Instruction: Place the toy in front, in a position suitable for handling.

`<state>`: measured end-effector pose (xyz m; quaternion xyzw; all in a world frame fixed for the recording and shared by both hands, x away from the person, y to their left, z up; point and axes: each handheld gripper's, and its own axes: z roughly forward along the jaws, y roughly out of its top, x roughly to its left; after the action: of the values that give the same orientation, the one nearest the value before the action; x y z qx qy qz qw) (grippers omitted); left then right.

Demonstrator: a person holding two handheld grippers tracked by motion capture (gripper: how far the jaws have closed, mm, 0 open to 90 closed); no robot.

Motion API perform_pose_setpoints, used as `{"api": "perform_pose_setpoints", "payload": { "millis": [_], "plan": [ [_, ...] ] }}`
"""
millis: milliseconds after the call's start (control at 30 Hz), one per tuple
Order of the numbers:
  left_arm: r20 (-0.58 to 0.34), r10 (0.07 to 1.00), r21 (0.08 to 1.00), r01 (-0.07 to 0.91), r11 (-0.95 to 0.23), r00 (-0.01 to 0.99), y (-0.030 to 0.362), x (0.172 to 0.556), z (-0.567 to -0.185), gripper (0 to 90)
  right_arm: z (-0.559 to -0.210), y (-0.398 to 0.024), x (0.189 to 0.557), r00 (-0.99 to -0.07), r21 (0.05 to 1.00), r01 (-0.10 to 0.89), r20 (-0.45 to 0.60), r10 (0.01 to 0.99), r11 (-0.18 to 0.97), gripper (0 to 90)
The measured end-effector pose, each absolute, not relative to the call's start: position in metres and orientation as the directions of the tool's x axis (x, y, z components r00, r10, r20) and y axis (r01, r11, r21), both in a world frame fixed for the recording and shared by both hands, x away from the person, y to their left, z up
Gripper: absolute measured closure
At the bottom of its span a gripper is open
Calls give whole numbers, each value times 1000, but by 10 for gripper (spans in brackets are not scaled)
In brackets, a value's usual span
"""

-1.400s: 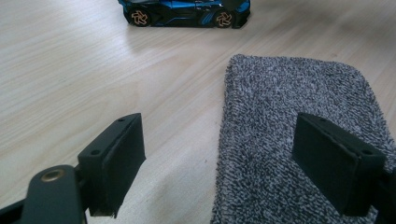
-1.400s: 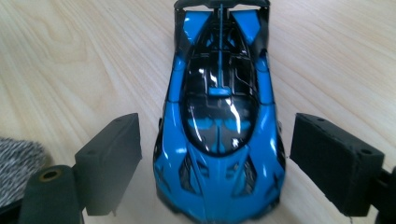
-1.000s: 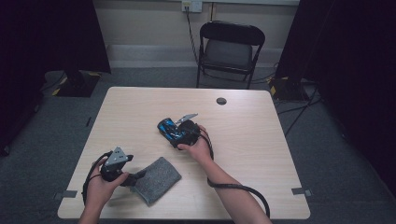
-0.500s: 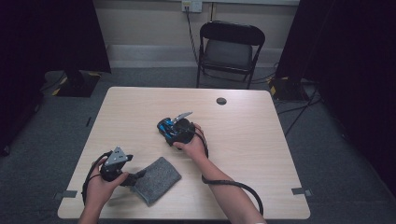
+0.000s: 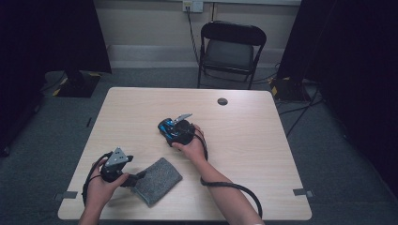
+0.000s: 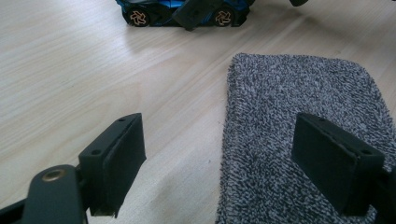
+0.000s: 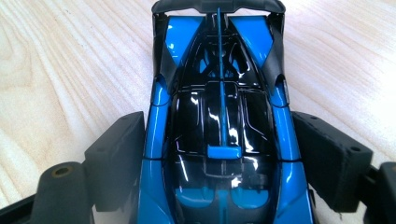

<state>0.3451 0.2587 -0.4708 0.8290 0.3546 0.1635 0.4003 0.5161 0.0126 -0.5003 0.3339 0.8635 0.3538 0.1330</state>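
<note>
A blue and black toy car (image 7: 219,93) stands on the wooden table, near its middle (image 5: 165,126). My right gripper (image 7: 219,154) straddles the car from behind. Its jaws have just been closing, and both pads (image 7: 116,154) now lie against the car's flanks. In the high view the right gripper (image 5: 176,130) sits under the person's right hand. My left gripper (image 6: 219,158) is open and low at the near left, with one jaw over bare wood and the other over a grey terry cloth (image 6: 289,93). From above, the left gripper (image 5: 138,178) touches the cloth's (image 5: 162,180) left edge.
The table (image 5: 263,140) has a small dark round cap (image 5: 222,101) near its far edge. A black folding chair (image 5: 232,47) stands beyond it. The right gripper's cable (image 5: 234,187) loops along the forearm, towards the near edge.
The right hand has edged slightly forward over the car. The left hand and the cloth have not moved.
</note>
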Motion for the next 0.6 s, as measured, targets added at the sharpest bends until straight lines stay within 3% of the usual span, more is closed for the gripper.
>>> {"api": "perform_pose_setpoints", "payload": {
  "millis": [600],
  "plan": [
    [-5, 722, 780, 455, -430, 692, 259, 345, -470, 172, -497, 14, 518, -740, 682, 492, 1, 673, 541, 257]
  ]
}}
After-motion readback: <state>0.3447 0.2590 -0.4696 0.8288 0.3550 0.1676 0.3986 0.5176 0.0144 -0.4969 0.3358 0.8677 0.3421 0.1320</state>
